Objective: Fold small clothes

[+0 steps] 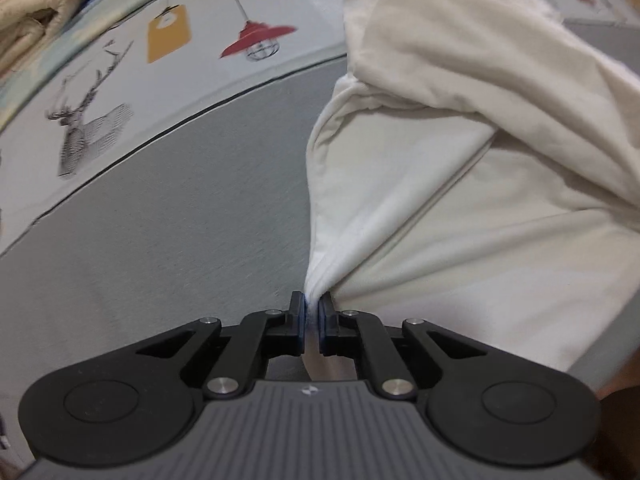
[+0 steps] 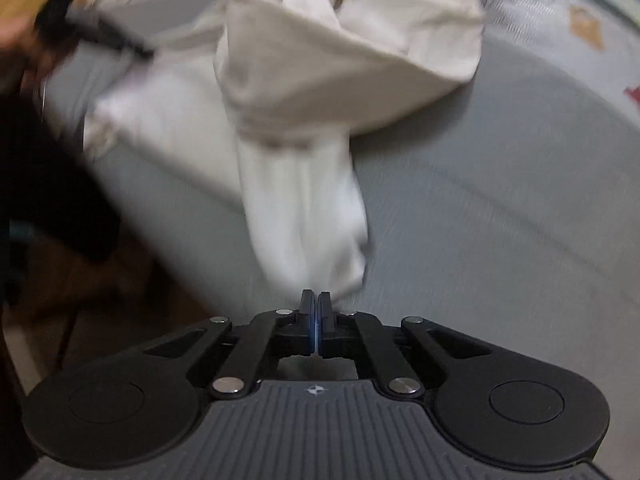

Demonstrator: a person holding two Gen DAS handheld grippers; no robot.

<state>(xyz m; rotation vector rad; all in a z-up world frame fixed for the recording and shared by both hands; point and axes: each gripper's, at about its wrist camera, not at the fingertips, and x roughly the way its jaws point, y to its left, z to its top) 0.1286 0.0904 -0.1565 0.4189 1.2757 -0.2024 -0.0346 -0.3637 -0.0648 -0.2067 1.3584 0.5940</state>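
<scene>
A white garment lies bunched on a grey mat, with one part folded over on top. My left gripper is shut on a gathered edge of the garment at its near left corner. In the right wrist view the same garment is blurred by motion, and a long white part of it runs down to my right gripper, which is shut on its end. The left gripper shows blurred at the upper left of that view, at the garment's far corner.
The grey mat lies on a tablecloth printed with a deer, a red lamp and a yellow tag. A pile of beige and red cloth sits at the far left. A dark floor and a table edge are at the left.
</scene>
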